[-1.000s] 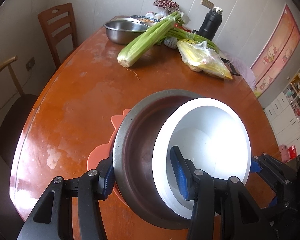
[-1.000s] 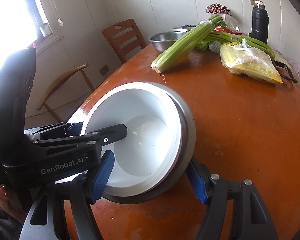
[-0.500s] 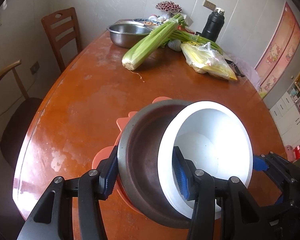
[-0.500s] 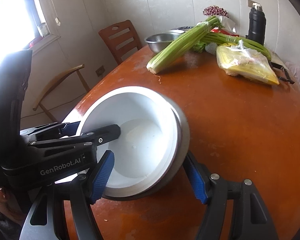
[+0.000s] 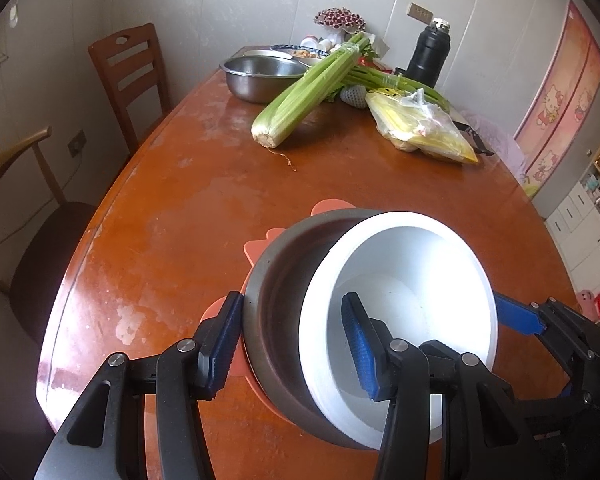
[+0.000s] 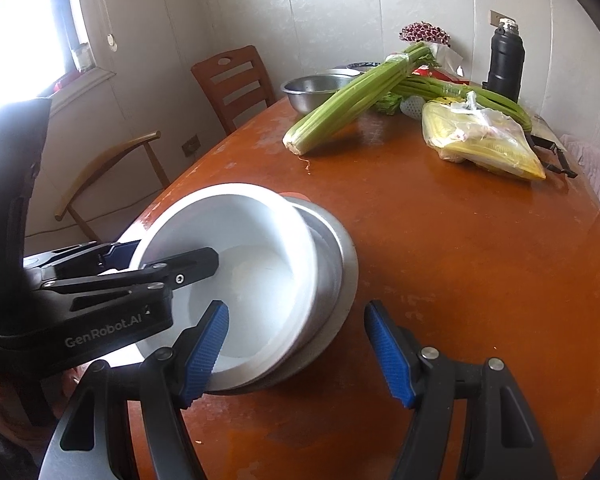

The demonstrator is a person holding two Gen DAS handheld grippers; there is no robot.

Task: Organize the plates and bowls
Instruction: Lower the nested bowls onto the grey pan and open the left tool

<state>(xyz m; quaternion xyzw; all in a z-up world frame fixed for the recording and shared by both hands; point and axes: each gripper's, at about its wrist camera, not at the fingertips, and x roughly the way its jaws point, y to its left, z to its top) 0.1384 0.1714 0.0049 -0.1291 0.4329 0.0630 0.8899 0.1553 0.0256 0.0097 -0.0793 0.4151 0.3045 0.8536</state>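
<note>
A white bowl [image 5: 412,272] sits nested in a steel bowl [image 5: 276,300], and both are tilted up over an orange plate [image 5: 256,248] on the table. My left gripper [image 5: 290,340] is shut on their near wall, with one finger outside the steel and one inside the white bowl. In the right wrist view the white bowl [image 6: 240,240] and steel bowl [image 6: 348,276] lie to the left. My right gripper [image 6: 296,352] is open: its left finger overlaps the white rim and its right finger stands clear of the steel rim.
At the far end of the wooden table [image 5: 180,200] lie celery [image 5: 304,96], a large steel basin [image 5: 260,76], a bag of yellow food [image 5: 420,128] and a black flask [image 5: 428,58]. Two chairs [image 5: 128,76] stand beyond the table's left edge.
In the right wrist view the bowls have shifted left and away. The right finger that lay against the steel rim now shows a gap. The left gripper's hold is unchanged.
</note>
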